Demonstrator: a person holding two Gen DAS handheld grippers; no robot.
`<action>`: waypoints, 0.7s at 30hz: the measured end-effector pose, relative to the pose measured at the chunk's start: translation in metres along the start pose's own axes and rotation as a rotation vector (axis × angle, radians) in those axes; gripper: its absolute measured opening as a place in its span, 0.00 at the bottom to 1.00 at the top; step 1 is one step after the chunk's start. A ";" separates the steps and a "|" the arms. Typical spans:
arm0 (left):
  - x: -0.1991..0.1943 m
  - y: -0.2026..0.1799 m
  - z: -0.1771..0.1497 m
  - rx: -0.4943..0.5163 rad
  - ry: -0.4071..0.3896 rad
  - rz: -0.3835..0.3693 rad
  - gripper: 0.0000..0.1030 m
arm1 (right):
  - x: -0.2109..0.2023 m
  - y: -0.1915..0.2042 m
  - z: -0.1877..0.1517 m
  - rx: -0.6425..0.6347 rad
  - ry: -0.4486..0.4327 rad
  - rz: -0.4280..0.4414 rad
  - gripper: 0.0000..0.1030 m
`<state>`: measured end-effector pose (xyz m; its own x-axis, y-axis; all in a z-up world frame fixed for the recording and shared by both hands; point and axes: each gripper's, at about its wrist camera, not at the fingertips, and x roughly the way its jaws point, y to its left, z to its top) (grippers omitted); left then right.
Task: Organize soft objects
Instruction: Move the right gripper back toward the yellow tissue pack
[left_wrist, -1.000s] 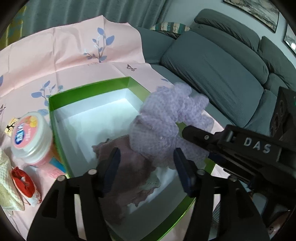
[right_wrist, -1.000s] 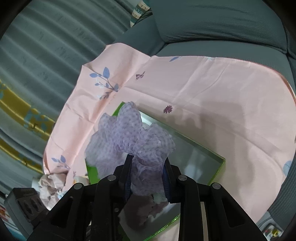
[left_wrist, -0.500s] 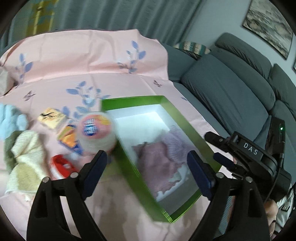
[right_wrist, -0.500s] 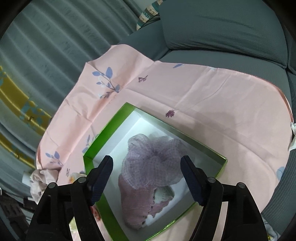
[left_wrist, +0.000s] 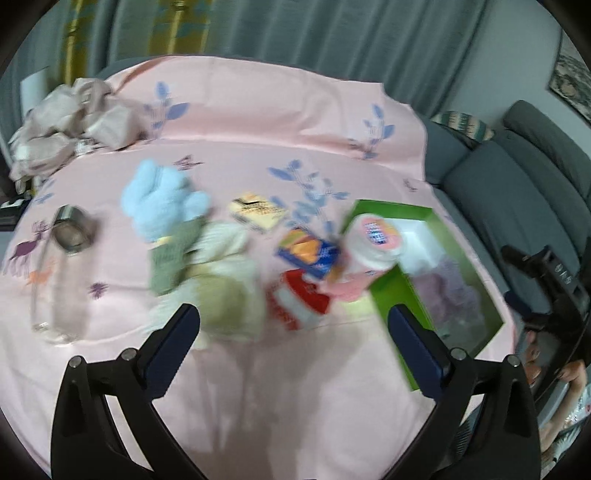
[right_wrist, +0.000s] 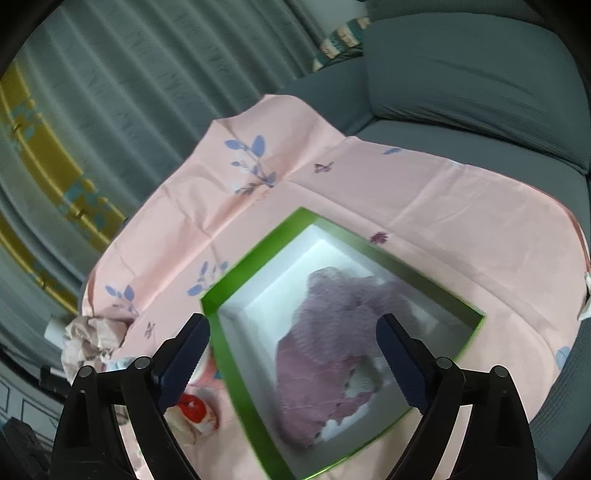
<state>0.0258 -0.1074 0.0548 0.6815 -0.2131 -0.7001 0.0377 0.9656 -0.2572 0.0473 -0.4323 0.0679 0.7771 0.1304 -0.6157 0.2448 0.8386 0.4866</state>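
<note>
Our right gripper (right_wrist: 291, 354), earlier clamping the frilly lilac mesh scrunchie (right_wrist: 343, 306), is opening, empty; that scrunchie now lies in the green-rimmed white box (right_wrist: 236, 373). Our left gripper (left_wrist: 293, 334), opening empty, swung toward nine o'clock.

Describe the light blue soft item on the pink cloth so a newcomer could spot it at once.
Start at the pink cloth covering the surface, then find the green box at its right side. Well left of the box, past the small packets, lies the fluffy light blue item, touching a green and cream knit pile; it is the only blue plush piece there.
</note>
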 end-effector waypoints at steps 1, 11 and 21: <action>-0.004 0.008 -0.003 -0.004 -0.004 0.022 0.99 | -0.001 0.003 -0.001 -0.007 0.001 0.005 0.93; 0.017 0.105 -0.032 -0.175 0.042 0.202 0.98 | 0.007 0.058 -0.024 -0.144 0.060 0.066 0.93; 0.016 0.129 -0.027 -0.272 0.062 0.198 0.98 | 0.023 0.112 -0.056 -0.290 0.162 0.154 0.93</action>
<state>0.0213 0.0095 -0.0075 0.6103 -0.0423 -0.7911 -0.2925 0.9160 -0.2746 0.0601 -0.3060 0.0730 0.6843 0.3298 -0.6503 -0.0606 0.9145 0.4000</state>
